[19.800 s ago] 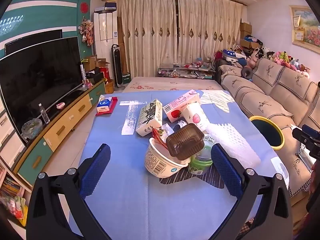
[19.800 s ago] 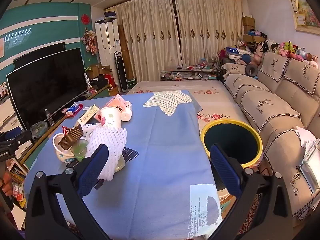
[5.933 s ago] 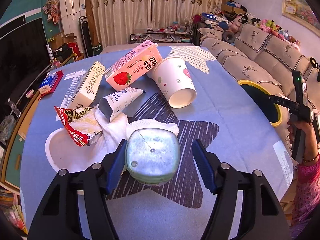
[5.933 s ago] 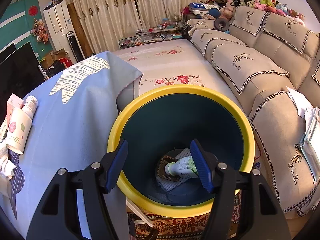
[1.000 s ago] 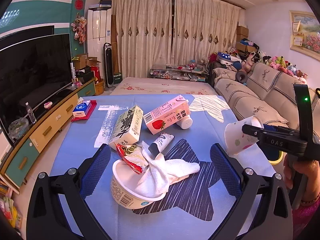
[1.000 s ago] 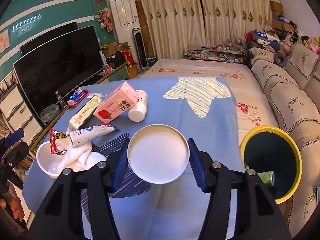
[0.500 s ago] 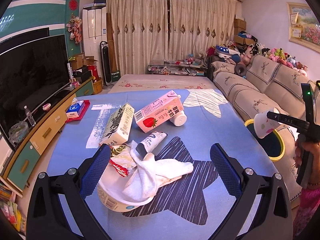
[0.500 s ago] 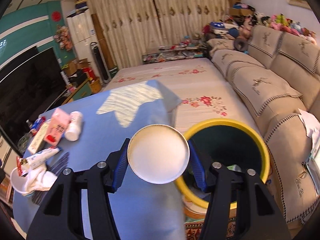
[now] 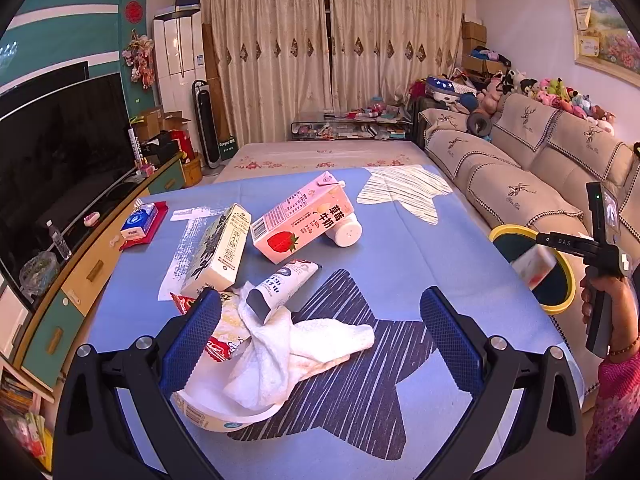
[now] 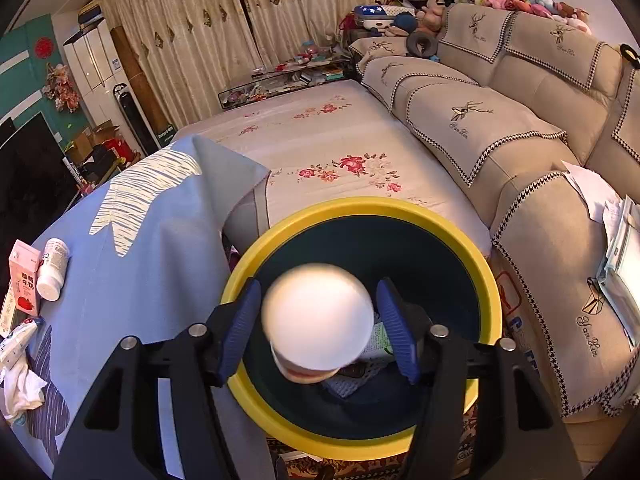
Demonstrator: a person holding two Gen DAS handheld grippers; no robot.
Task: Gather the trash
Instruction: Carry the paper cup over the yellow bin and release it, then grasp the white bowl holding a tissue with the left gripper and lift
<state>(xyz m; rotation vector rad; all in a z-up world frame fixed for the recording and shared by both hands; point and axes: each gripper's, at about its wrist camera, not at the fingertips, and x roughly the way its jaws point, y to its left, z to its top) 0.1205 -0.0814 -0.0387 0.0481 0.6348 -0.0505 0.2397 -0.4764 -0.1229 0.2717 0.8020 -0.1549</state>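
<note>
The right claw (image 10: 318, 324) hangs over the mouth of the yellow-rimmed bin (image 10: 486, 264), its jaws opening; the white paper cup (image 10: 316, 316) sits between the blue ribbed pads, blurred, with a sliver of gap on each side, so the pads no longer press on it. The cup is round and smooth, with a red band low on its wall. Beneath it, in the bin's dark well, lie a green-and-white tube and a piece of white foam mesh. The left claw (image 9: 320, 340) stands wide open and empty above the blue cloth-covered surface (image 9: 400, 248). Between its pads lie a crumpled white towel (image 9: 304, 344) draped over a shallow paper bowl (image 9: 216, 416), a red snack wrapper (image 9: 212, 346) and a white tube (image 9: 282, 286). Farther back rest a pink strawberry milk carton (image 9: 304, 218), a cream carton (image 9: 218, 252) and a small white bottle (image 9: 346, 232). A beige sofa (image 10: 520, 140) stands beside the bin.
</note>
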